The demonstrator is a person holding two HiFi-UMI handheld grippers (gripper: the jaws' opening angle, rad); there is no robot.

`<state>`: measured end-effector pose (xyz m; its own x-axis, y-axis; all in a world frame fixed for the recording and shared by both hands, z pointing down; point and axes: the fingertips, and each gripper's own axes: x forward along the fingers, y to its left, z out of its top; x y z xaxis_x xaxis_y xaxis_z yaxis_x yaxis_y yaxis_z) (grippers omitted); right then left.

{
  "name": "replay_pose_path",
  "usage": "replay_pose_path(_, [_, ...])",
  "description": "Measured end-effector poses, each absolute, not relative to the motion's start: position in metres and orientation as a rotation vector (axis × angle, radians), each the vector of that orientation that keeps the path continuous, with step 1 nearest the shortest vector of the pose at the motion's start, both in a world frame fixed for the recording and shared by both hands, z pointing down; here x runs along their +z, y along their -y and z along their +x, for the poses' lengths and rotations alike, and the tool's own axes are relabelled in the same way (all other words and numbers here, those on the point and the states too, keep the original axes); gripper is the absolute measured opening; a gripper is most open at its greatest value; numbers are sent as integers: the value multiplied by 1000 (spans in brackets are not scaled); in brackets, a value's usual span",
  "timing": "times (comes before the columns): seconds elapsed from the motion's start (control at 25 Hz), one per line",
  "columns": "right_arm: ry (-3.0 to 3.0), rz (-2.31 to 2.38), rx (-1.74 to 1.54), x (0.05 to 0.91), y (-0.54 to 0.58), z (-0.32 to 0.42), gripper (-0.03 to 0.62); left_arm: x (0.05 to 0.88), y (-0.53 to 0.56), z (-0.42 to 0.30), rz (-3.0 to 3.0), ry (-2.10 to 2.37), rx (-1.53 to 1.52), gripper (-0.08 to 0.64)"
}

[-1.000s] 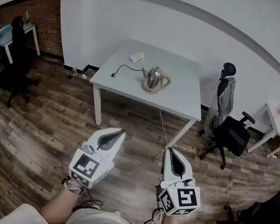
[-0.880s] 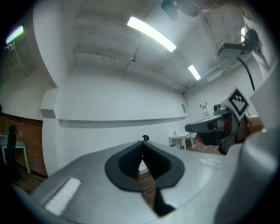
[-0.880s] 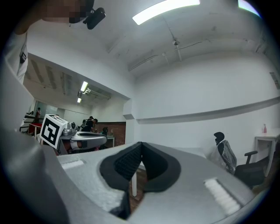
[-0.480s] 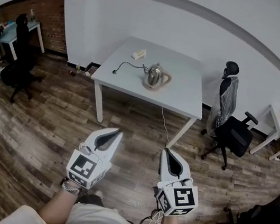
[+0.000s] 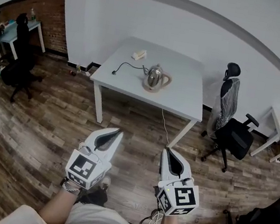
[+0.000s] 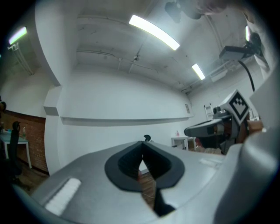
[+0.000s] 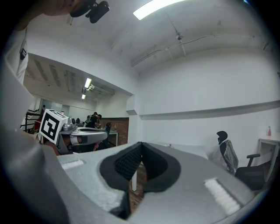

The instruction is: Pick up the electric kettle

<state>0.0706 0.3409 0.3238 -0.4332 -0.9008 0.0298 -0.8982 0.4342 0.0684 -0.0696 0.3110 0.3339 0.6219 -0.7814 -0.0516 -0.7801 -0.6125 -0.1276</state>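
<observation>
A steel electric kettle (image 5: 156,78) stands on its base on a white table (image 5: 185,98) across the room, its black cord (image 5: 127,67) trailing left over the tabletop. Both grippers are held level above the wooden floor, well short of the table. My left gripper (image 5: 119,131) is shut with nothing in it, and its jaw tips meet in its own view (image 6: 142,144). My right gripper (image 5: 166,151) is shut and empty too, tips together in its own view (image 7: 141,144). The kettle is hidden behind the jaws in both gripper views.
A small white object (image 5: 138,55) lies at the table's far left. A black office chair (image 5: 230,133) stands right of the table, and a small white side table (image 5: 277,128) beyond it. At far left, seated people and a light blue desk (image 5: 23,29) stand by a brick wall.
The view has shifted slightly, so the table and kettle sit a touch further right and lower. Both grippers stay shut and hold their places.
</observation>
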Motion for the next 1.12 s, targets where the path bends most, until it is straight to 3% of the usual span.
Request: replay_pose_path(1.12, [2595, 1702, -72, 323, -231, 67, 3, 353, -190, -67, -2735, -1249, -115, 8])
